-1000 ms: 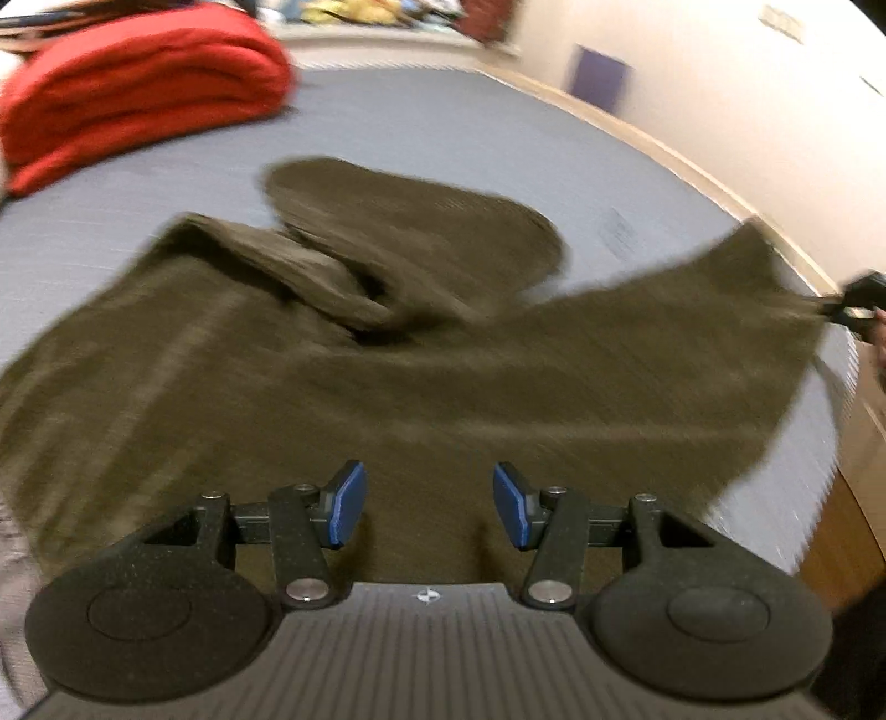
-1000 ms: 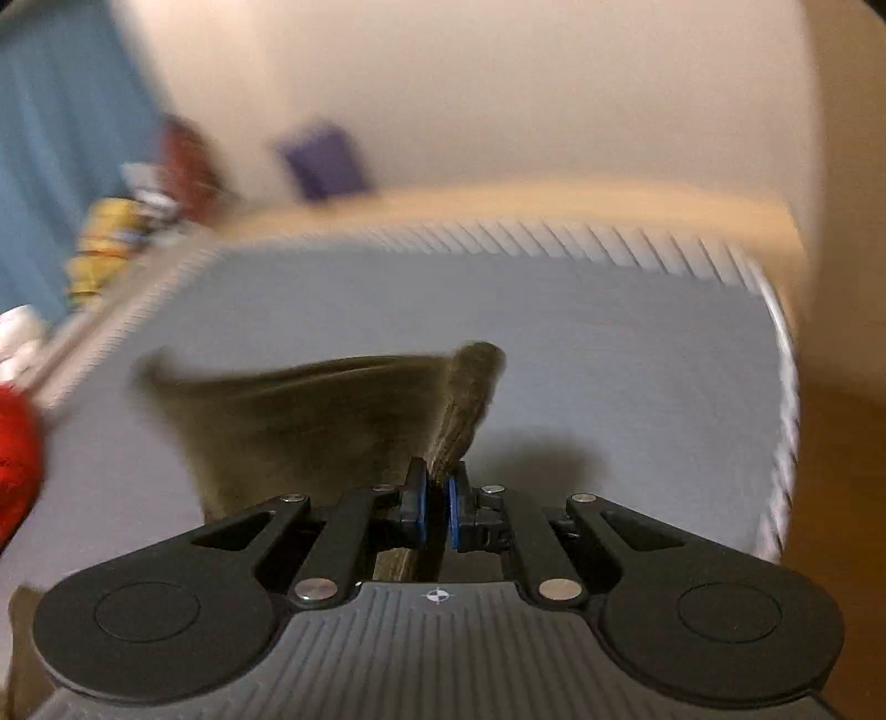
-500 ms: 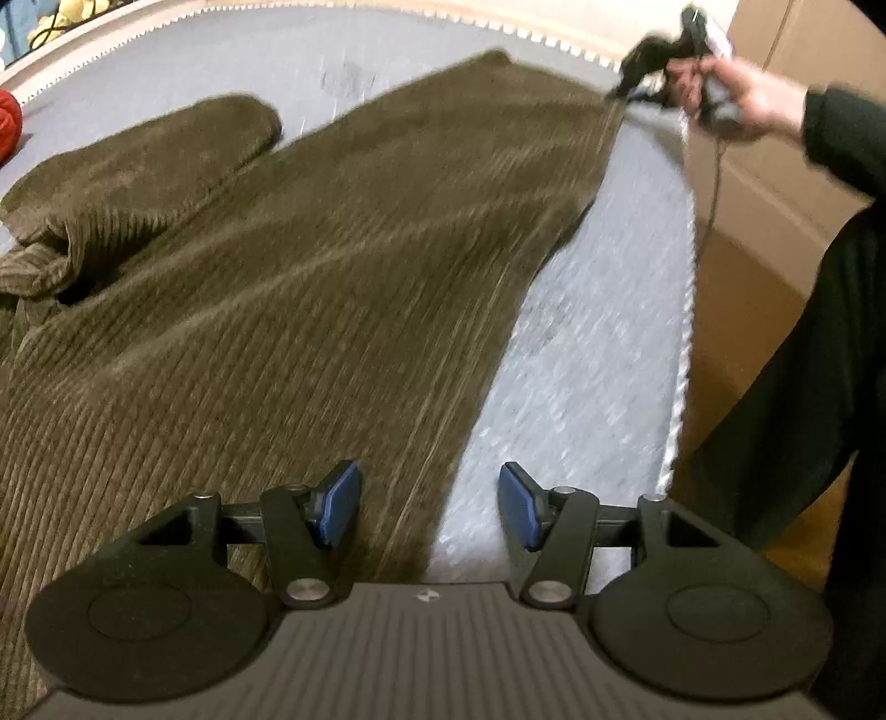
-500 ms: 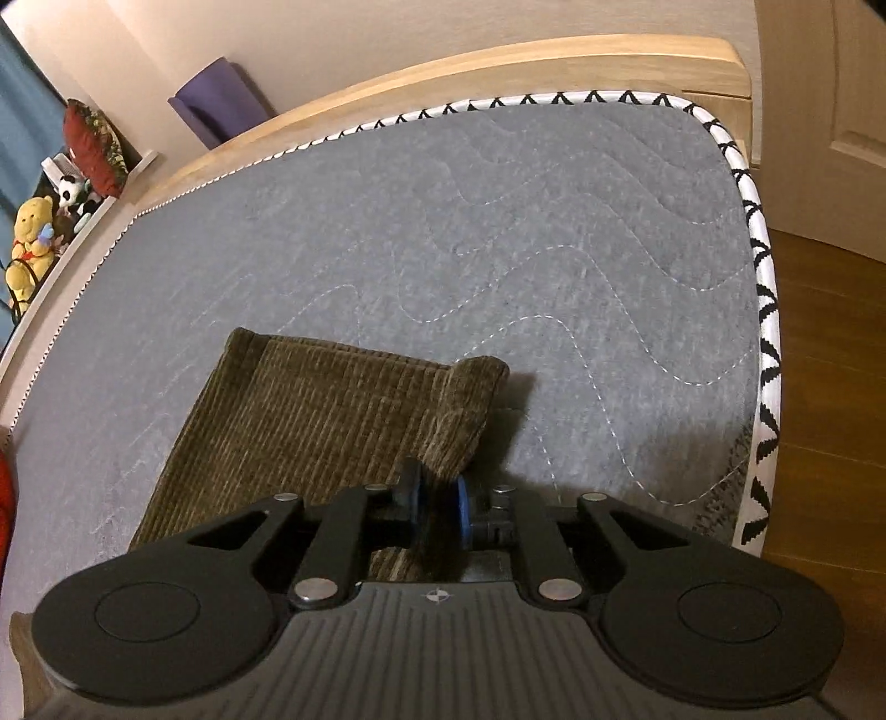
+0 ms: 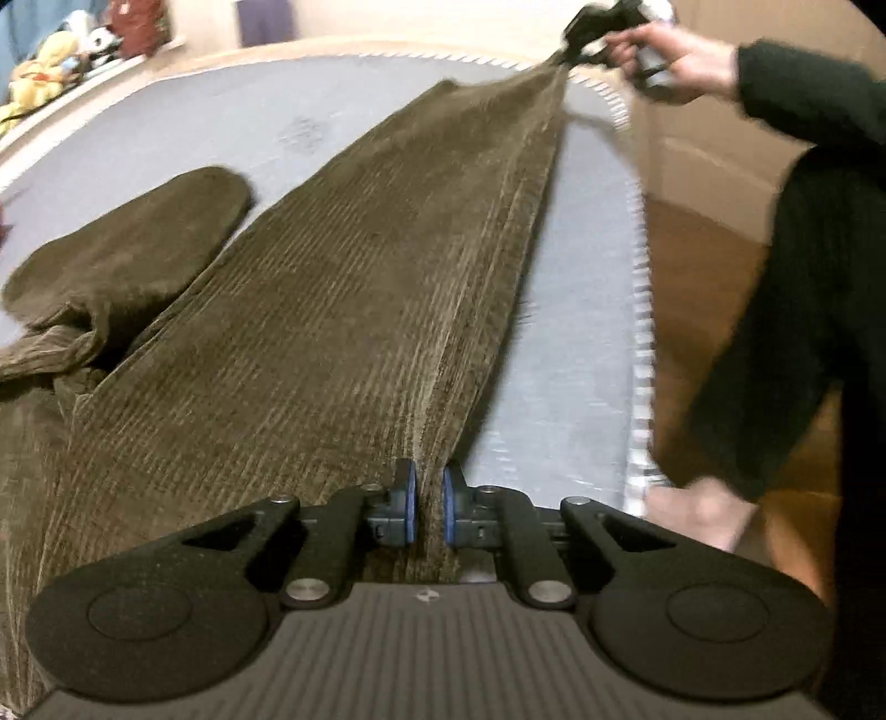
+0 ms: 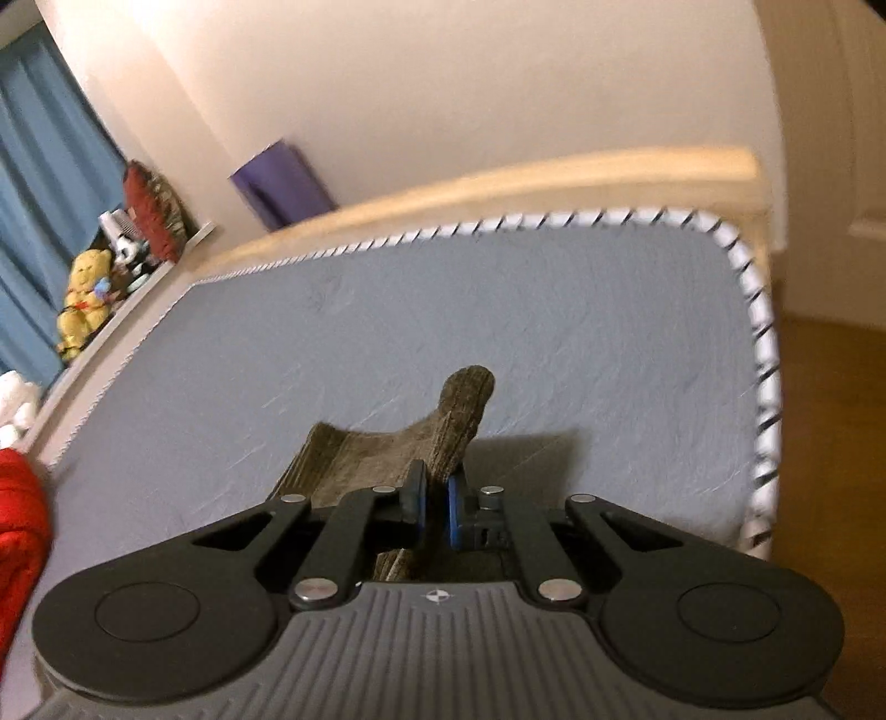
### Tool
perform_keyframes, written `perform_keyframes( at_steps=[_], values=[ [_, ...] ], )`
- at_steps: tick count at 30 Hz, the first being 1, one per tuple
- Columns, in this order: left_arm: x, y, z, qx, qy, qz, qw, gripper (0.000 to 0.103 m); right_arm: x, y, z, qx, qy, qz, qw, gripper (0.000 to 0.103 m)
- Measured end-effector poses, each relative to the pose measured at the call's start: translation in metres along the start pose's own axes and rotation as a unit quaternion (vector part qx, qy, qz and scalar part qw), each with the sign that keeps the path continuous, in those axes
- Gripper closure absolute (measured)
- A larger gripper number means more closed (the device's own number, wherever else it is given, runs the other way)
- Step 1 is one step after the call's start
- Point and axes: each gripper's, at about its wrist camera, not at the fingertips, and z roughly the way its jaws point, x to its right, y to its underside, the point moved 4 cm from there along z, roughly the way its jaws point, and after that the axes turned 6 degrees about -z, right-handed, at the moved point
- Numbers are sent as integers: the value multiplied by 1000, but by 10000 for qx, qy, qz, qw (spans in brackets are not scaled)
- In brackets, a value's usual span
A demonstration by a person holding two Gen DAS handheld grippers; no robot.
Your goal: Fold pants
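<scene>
The left gripper point(image 5: 425, 501) is pinched tight on the near edge of the pants point(image 5: 332, 310), a ridge of brown corduroy squeezed between its blue pads. Far up the same leg, the right gripper point(image 5: 587, 39) in the person's hand point(image 5: 675, 52) is clamped on the cuff; from its own camera, the right gripper point(image 6: 436, 512) shows a tuft of the cloth poking up past its closed pads. Between the two grips that leg is drawn out straight and lifted a little over the grey bed point(image 5: 576, 310), close to the bed's right edge. The other leg point(image 5: 127, 255) lies bunched and doubled over on the left.

The risk, I'd say, is in the pull: each grip has only a thin bite of thick fabric, so a harder tug could slip an edge free and drop the leg crooked. The crumpled other leg could also get dragged along and fold in wrinkled.

A second ago the left gripper hung wide open above the heap of cloth; half a second ago it was still open at the leg's edge. Now it has closed on it. The right one has held the cuff throughout, and the leg has gone from slack to taut.
</scene>
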Motion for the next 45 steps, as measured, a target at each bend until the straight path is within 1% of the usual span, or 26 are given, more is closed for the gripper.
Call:
perform_keyframes(
  at_steps=[3, 6, 8, 10, 11, 14, 15, 17, 18, 19, 20, 21, 22, 23, 26, 28, 29, 31, 33, 36, 37, 38, 39, 40, 41, 45],
  values=[
    [9, 11, -7, -123, 459, 198, 9987, 95, 20, 0, -10, 41, 625, 33, 9980, 97],
    [16, 22, 12, -495, 392, 262, 9977, 94, 43, 16, 10, -536, 923, 76, 9943, 97],
    [24, 26, 16, -554, 368, 509, 9965, 79, 53, 28, 30, -1045, 1014, 24, 9893, 96],
    [23, 21, 2, -325, 410, 491, 9974, 68, 57, 26, 30, -960, 996, 102, 9903, 94],
    [17, 19, -10, -136, 492, 321, 9982, 65, 57, 22, 27, -875, 1030, 157, 9907, 89],
    [-8, 15, -46, 521, 559, -346, 9965, 64, 51, 8, 11, -397, 1294, 30, 9908, 81],
    [-20, 19, -54, 602, 458, -578, 9955, 65, 48, 4, 5, -196, 1404, -66, 9899, 81],
    [-35, 32, -52, 422, 172, -815, 9956, 66, 41, -4, -5, 152, 1462, -171, 9890, 80],
    [-40, 42, -45, 146, 5, -853, 9962, 68, 37, -4, -8, 238, 1393, -184, 9898, 80],
    [-40, 55, -33, -257, -150, -799, 9964, 74, 31, -5, -10, 300, 1280, -207, 9911, 79],
    [-38, 68, -21, -648, -270, -660, 9953, 76, 22, -5, -11, 328, 1113, -267, 9929, 76],
    [-32, 80, -18, -704, -335, -425, 9961, 76, 12, -5, -12, 315, 987, -322, 9941, 73],
    [-30, 80, -25, -595, -323, -360, 9971, 76, 2, -5, -13, 303, 818, -401, 9954, 71],
    [-33, 80, -33, -563, -292, -531, 9966, 76, -12, -4, -15, 327, 621, -519, 9962, 70],
    [-59, 80, -70, 87, -616, -1204, 9908, 74, -55, 4, -21, 370, 74, -978, 9945, 64],
    [-87, 82, -93, 453, -1032, -1878, 9757, 68, -88, 16, -25, 306, -387, -1381, 9892, 63],
    [-102, 85, -101, 578, -1278, -2251, 9642, 62, -109, 25, -30, 256, -646, -1664, 9836, 60],
    [-133, 101, -116, 769, -1586, -3204, 9307, 57, -147, 52, -41, 107, -1109, -2327, 9662, 59],
    [-156, 117, -126, 891, -1824, -3888, 8987, 56, -185, 89, -54, -77, -1618, -3135, 9357, 59],
    [-182, 135, -141, 950, -2093, -4527, 8615, 43, -234, 151, -88, -254, -2443, -4309, 8683, 59],
    [-186, 140, -143, 932, -2168, -4651, 8532, 38, -247, 174, -102, -266, -2769, -4726, 8362, 59],
    [-189, 147, -146, 922, -2243, -4764, 8451, 32, -258, 192, -118, -260, -3015, -5030, 8096, 59],
    [-192, 152, -147, 916, -2323, -4900, 8352, 29, -266, 211, -132, -259, -3240, -5300, 7832, 59],
    [-196, 156, -146, 902, -2361, -5009, 8278, 26, -272, 231, -146, -291, -3491, -5562, 7536, 59],
    [-198, 161, -145, 879, -2346, -5100, 8229, 25, -278, 248, -161, -351, -3701, -5736, 7299, 59],
    [-205, 173, -136, 768, -1964, -5595, 8016, 25, -289, 301, -203, -637, -4317, -6161, 6557, 59]
  ],
)
